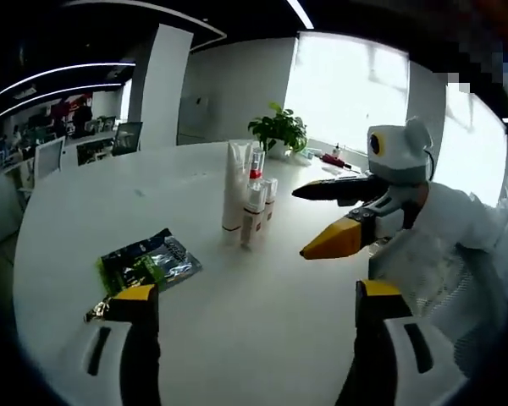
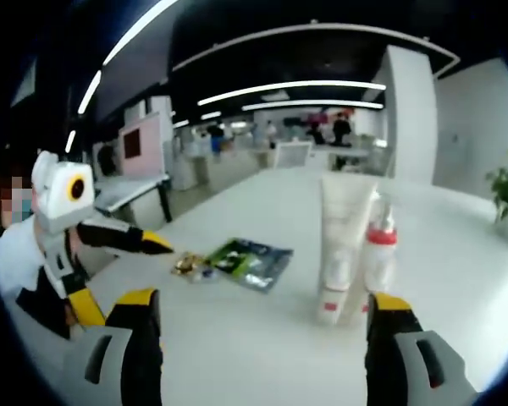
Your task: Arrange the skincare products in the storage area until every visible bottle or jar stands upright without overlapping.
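On the round white desk (image 1: 262,321) the cluster of white upright tubes and red-capped bottles (image 1: 247,199) stands at twelve o'clock, the flat green sachet (image 1: 148,260) apparently next; left gripper (image 1: 258,309) and right gripper (image 2: 262,326) both spread, empty.

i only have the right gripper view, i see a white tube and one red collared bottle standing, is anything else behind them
Observer: Yes. The left gripper view shows two more small white bottles standing close against the white tube.
Operator: are those upright
Observer: Both stand upright. They are packed so close that I cannot tell whether they touch.
Operator: where do my jaws sit relative to that group
Observer: The right gripper is open and off to one side of the group, with bare table showing between them.
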Motion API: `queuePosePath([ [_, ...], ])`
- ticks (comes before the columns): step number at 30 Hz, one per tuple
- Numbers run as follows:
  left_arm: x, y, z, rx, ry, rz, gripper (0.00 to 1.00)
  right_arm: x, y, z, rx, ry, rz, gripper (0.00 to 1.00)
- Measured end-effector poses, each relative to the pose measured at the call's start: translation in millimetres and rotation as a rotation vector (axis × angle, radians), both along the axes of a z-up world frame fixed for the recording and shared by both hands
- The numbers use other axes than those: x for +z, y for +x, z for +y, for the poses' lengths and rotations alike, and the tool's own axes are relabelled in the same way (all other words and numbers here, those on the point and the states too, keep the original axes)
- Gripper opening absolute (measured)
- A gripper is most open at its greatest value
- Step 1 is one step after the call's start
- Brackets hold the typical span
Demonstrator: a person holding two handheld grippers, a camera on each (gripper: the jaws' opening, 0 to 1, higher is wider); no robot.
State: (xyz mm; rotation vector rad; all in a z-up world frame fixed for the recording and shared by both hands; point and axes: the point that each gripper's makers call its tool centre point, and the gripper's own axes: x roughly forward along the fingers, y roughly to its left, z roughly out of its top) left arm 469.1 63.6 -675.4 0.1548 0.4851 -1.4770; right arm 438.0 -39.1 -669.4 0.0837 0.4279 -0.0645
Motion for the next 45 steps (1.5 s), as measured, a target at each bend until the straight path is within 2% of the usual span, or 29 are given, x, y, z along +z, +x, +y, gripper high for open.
queuePosePath([
  [4, 2.3, -0.5, 2.3, 0.014, -0.013, 0.015, 0.99, 4.0, 1.1, 6.5, 0.024, -0.009, -0.004, 0.99],
  [7, 0.5, -3.8, 4.7, 0.005, 0.000, 0.008, 0.99, 6.3, 5.9, 11.0, 0.054, -0.044, -0.007, 0.99],
  [10, -0.2, -3.0, 8.1, 0.002, 0.008, 0.003, 0.99, 6.1, 7.2, 12.4, 0.070, -0.043, -0.002, 1.00],
  [14, 0.2, 8.8, 14.0, 0.043, 0.008, 0.011, 0.99, 14.4, 7.5, 9.3, 0.058, -0.031, -0.044, 1.00],
  [17, 1.6, 13.0, 16.8, 0.056, 0.005, 0.010, 0.99, 12.4, 4.6, 4.2, 0.039, -0.034, -0.037, 1.00],
  [25, 3.0, 13.2, 14.9, 0.061, 0.003, 0.004, 0.99, 7.2, 6.9, 8.2, 0.060, -0.056, -0.010, 1.00],
  [36, 1.5, 28.8, 11.8, 0.105, 0.022, -0.004, 0.98, 9.9, 5.9, 10.4, 0.070, -0.049, -0.023, 1.00],
  [39, 3.8, 29.9, 10.7, 0.098, 0.028, -0.025, 0.98, 11.3, 6.1, 15.4, 0.085, -0.040, -0.022, 1.00],
  [41, 4.6, 30.3, 10.0, 0.091, 0.025, -0.028, 0.99, 18.0, 8.6, 19.3, 0.093, -0.059, -0.048, 1.00],
  [45, 1.5, 31.7, 13.1, 0.098, 0.038, -0.029, 0.98, 16.4, 7.3, 22.2, 0.110, -0.090, -0.034, 1.00],
])
